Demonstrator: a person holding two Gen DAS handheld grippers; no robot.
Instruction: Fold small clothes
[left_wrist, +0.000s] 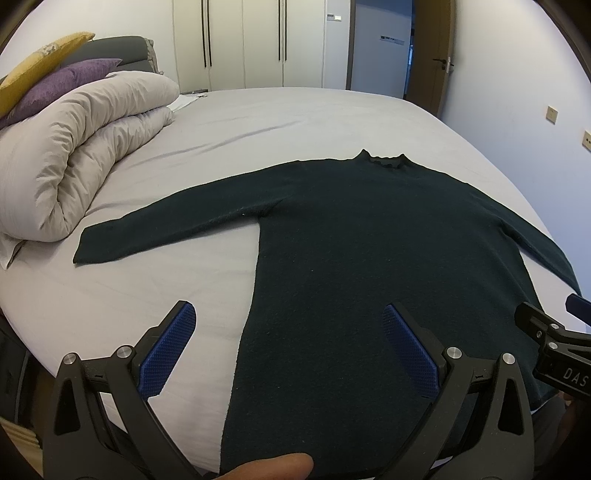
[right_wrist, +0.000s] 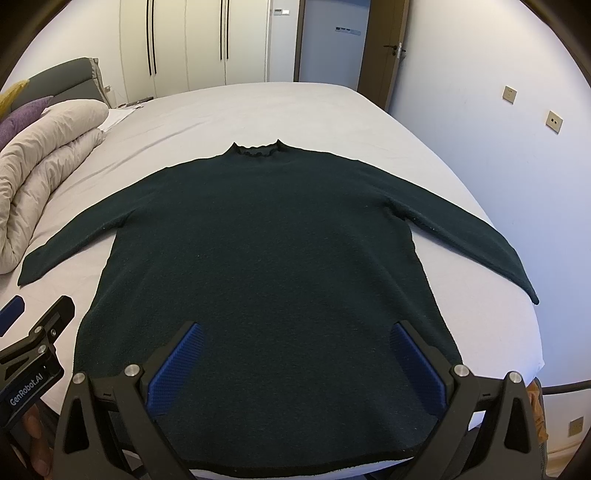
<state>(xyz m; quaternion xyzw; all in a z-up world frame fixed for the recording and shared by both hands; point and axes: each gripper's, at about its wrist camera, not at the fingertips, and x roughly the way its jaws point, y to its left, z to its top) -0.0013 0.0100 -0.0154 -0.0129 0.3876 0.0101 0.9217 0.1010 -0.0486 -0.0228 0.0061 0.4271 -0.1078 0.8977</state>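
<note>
A dark green long-sleeved sweater (left_wrist: 351, 240) (right_wrist: 266, 251) lies flat on the bed, collar pointing away, both sleeves spread out to the sides. My left gripper (left_wrist: 290, 314) hovers open over the sweater's lower left edge, its blue pads wide apart and holding nothing. Over the middle of the hem my right gripper (right_wrist: 295, 332) also stands open and holds nothing. Each gripper shows at the edge of the other's view, the right gripper's body (left_wrist: 554, 343) and the left gripper's body (right_wrist: 33, 354).
The light grey bed sheet (left_wrist: 258, 122) runs far behind the sweater. A rolled beige duvet (left_wrist: 81, 147) with purple and yellow pillows (left_wrist: 55, 85) sits at the left. The bed's right edge (right_wrist: 517, 295) drops off near the wall. A fingertip (left_wrist: 269, 467) shows at the bottom.
</note>
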